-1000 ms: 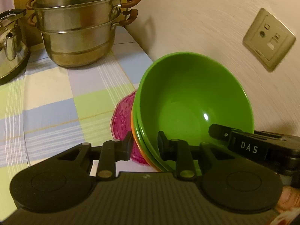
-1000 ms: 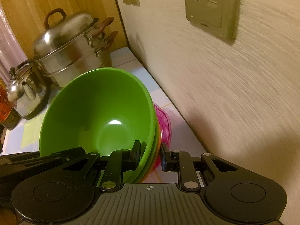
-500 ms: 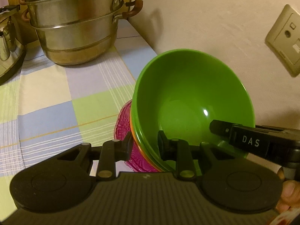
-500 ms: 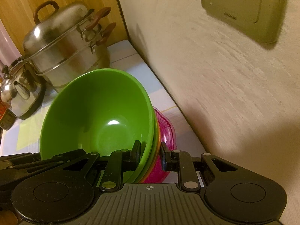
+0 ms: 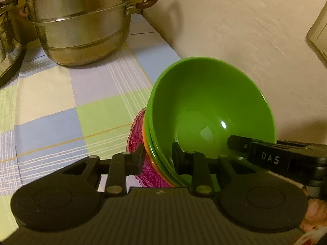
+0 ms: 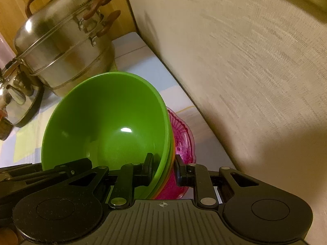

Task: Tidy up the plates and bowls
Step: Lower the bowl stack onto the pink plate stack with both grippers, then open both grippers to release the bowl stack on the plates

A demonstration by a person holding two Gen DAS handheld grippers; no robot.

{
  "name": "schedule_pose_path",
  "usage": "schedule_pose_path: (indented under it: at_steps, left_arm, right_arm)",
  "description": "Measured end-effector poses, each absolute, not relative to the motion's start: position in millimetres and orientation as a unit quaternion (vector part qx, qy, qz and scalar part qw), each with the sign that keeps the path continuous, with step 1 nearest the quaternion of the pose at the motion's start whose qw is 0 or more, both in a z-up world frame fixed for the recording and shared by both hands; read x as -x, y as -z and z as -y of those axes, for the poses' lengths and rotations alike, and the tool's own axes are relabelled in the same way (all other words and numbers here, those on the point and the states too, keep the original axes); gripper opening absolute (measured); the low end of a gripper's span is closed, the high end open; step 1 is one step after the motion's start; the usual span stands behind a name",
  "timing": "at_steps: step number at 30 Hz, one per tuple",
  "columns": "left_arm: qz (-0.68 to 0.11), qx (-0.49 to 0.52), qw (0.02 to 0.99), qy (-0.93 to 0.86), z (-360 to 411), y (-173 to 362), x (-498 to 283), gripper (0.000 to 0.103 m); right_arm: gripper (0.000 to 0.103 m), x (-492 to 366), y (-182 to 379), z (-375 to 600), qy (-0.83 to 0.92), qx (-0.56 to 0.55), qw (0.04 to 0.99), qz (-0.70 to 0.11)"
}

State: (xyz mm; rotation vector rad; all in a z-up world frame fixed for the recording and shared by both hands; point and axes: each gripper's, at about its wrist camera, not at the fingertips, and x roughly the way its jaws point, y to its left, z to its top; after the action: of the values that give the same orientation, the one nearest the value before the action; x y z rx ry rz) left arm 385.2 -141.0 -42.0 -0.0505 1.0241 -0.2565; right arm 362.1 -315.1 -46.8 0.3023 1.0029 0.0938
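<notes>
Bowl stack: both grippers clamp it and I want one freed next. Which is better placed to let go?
Probably left. The left gripper clamps the bowl stack on its tablecloth side; the right gripper clamps the side nearest the wall, so pulling it away looks tighter.

Bowl stack (image 5: 212, 110) carried lower, closer to pink dish (image 6: 184, 140).

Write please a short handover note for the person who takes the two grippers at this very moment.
Left gripper: shut on the near rim of the bowl stack, green bowl on top, orange beneath.
Right gripper: shut on the same stack's rim from the other side.
The stack sits tilted on the pink glass dish, by the wall, near the steamer pot.
Done: bowls nested.
Left: settle the stack, then release.
</notes>
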Motion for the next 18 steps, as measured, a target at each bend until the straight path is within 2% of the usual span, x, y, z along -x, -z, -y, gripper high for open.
schedule_pose_path:
  at_steps: [18]
  left_arm:
    - [-0.492, 0.024, 0.862, 0.12, 144.6, 53.3, -391.2, 0.024]
  right_arm:
    - [0.02, -372.3, 59.2, 312.8, -0.041, -0.145, 0.861, -0.485]
